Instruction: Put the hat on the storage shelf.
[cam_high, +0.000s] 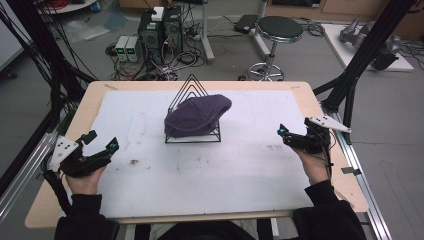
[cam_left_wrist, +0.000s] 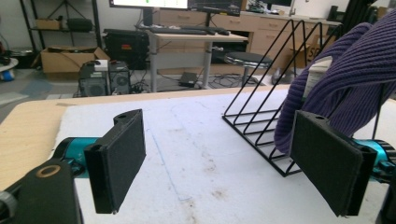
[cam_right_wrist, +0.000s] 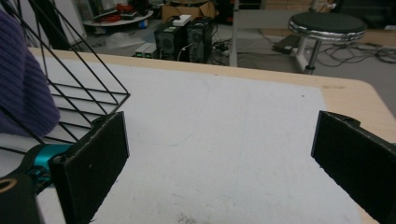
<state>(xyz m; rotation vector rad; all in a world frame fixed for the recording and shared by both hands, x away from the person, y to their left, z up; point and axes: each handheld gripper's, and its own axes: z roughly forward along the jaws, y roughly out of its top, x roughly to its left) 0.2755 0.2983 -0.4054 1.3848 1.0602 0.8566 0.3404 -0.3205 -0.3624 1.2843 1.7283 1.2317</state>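
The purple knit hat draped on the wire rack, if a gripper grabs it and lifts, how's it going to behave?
The purple knit hat will probably be floppy: it already sags over the black wire rack. Its ribbed knit should give the pads good hold rather than slip. The rack looks thin and light, so it may drag or tip if the knit snags on a wire.

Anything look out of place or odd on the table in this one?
Yes: a purple knit hat is draped over a black wire rack, slumped across its dividers. Dark smudges stain the white mat. Both grippers are open, apart from the rack.
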